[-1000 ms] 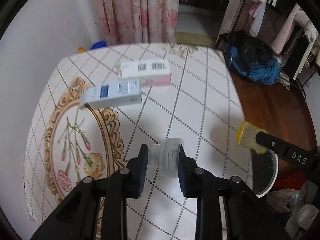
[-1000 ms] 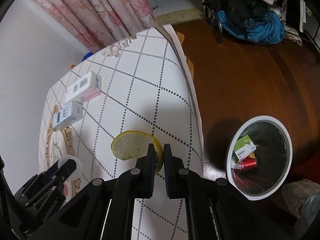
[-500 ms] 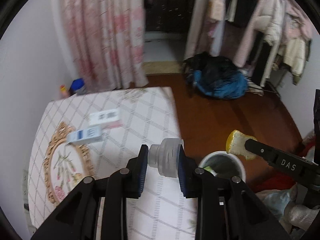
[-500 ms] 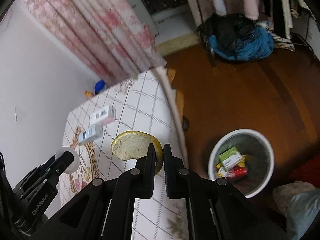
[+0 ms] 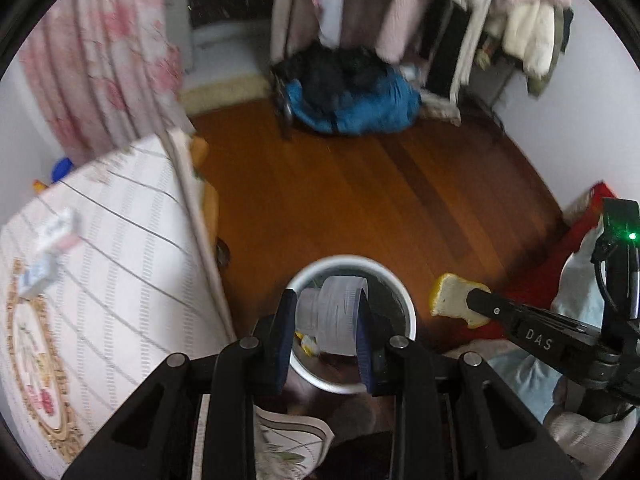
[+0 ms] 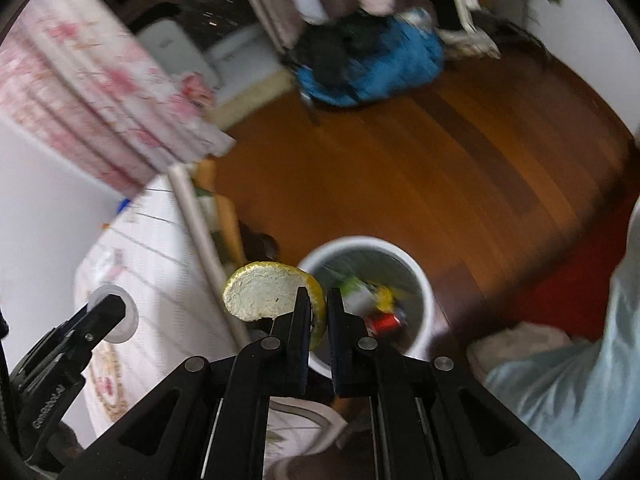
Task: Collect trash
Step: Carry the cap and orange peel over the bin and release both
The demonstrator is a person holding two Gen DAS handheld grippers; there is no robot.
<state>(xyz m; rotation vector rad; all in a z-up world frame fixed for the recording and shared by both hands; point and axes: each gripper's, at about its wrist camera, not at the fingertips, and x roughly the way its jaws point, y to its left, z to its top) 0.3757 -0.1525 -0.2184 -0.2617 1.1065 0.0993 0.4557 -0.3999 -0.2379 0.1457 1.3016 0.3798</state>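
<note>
My left gripper [image 5: 325, 312] is shut on a clear plastic cup [image 5: 334, 314] and holds it in the air right over the white trash bin [image 5: 406, 304] on the floor. My right gripper [image 6: 319, 304] is shut on a yellow citrus peel [image 6: 266, 296], held just left of the bin [image 6: 420, 276] and above it. The bin holds a green-white carton [image 6: 354, 294], a red can [image 6: 384, 322] and other scraps. In the left wrist view the peel [image 5: 452, 300] and right gripper show to the right of the bin.
The table with a white checked cloth [image 5: 100, 272] stands left of the bin; two small boxes [image 5: 52, 248] lie on it. A blue and black bundle [image 5: 352, 96] lies on the wooden floor behind. A clothes rack [image 5: 460, 20] stands at the back.
Both grippers have swung right, away from the table, and now hang over and beside the bin. Each keeps its hold on its item.
</note>
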